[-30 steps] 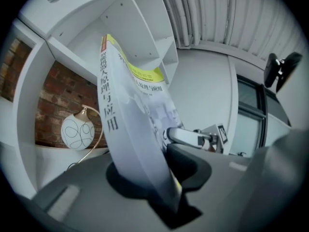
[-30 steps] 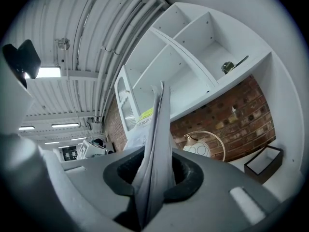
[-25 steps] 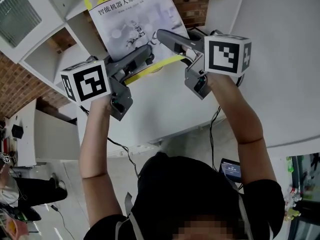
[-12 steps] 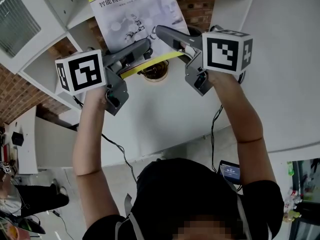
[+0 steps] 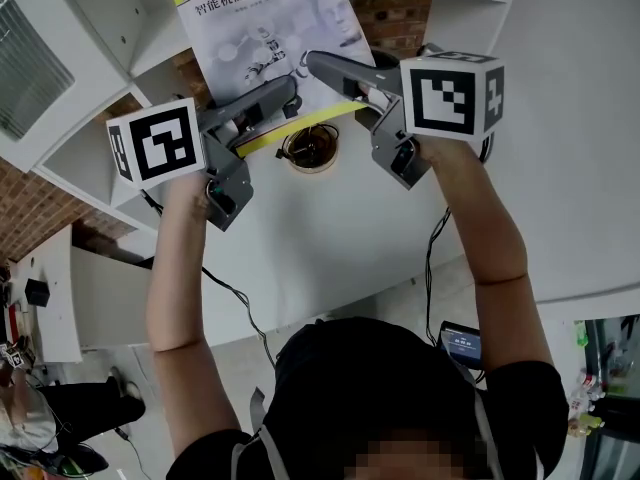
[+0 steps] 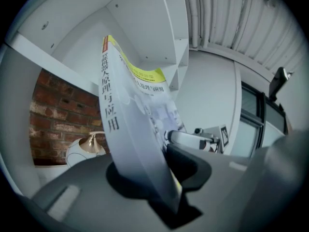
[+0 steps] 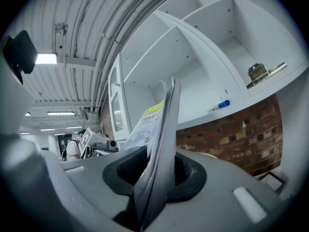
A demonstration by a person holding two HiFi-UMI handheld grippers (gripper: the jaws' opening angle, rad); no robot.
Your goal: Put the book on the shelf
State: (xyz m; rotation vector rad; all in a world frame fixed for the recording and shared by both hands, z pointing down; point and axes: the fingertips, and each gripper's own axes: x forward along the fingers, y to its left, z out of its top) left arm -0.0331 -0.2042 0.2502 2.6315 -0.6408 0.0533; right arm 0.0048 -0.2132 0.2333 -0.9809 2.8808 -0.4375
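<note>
The book [image 5: 265, 43], grey-covered with a yellow band at top and bottom, is raised off the counter [image 5: 330, 218] and leans toward the white shelf [image 5: 110, 8]. Its top edge is level with the open compartments, though I cannot tell whether it has passed inside one. Its lower yellow edge hangs above a round brown vessel [image 5: 310, 148] on the counter.

The left claw [image 5: 288, 95] is clenched on the book's spine side near the bottom. The right claw [image 5: 318, 65] is clenched on the page edge opposite, where the leaves fan slightly between its jaws.

Behind the book's top edge a compartment stands open between slanting dividers. A blue marker [image 7: 223, 104] lies on the board to the right. Brick wall [image 5: 400, 8] shows below the shelf.
</note>
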